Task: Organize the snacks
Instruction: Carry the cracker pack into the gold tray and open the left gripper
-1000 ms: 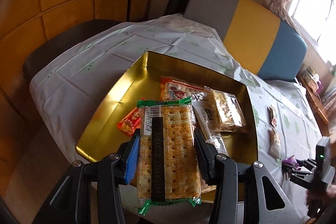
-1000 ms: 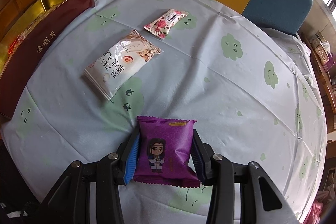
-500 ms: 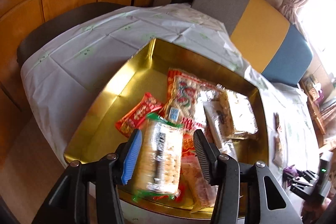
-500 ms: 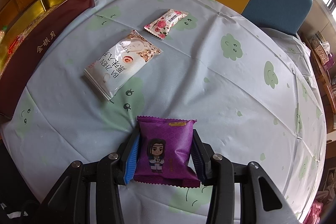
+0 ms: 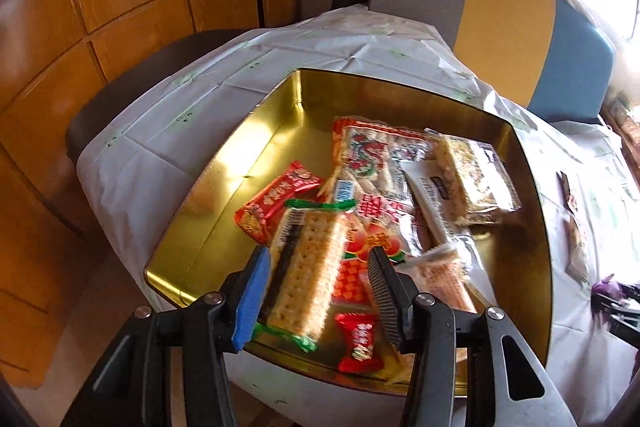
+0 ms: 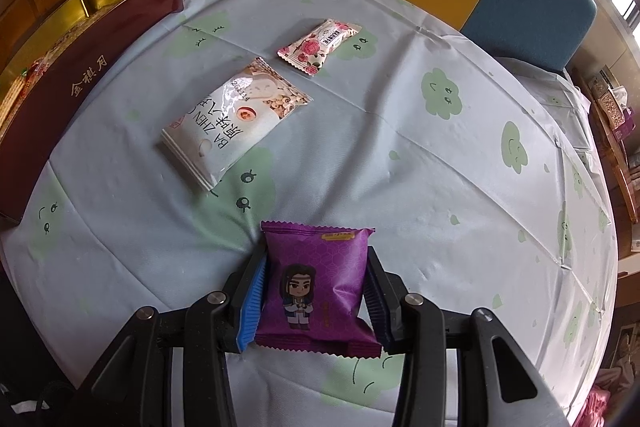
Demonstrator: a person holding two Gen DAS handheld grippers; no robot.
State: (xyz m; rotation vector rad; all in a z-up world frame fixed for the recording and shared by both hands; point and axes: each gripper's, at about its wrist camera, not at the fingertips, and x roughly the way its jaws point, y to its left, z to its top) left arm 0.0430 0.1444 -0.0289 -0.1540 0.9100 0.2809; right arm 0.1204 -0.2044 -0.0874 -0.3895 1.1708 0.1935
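Observation:
In the left wrist view my left gripper point(image 5: 316, 291) is open above the near edge of a gold tin point(image 5: 256, 131). A cracker pack with green ends point(image 5: 308, 267) lies loose between the fingers, leaning on the blue pad, over several other snack packs in the tin. In the right wrist view my right gripper point(image 6: 314, 293) is shut on a purple snack packet point(image 6: 316, 283) just above the tablecloth. A white packet point(image 6: 236, 119) and a small pink-flowered packet point(image 6: 318, 45) lie on the cloth beyond it. The tin's dark red wall point(image 6: 88, 83) is at the left.
The table has a pale cloth with green cloud prints point(image 6: 440, 147). A grey, yellow and blue chair back point(image 5: 500, 27) stands behind it, with wood panelling point(image 5: 100, 7) at the left. My right gripper shows at the right edge of the left wrist view point(image 5: 616, 311).
My left gripper opened and released the cracker pack, which dropped into the tin. The left gripper pulled back and lifted slightly. The right gripper and purple packet have not moved.

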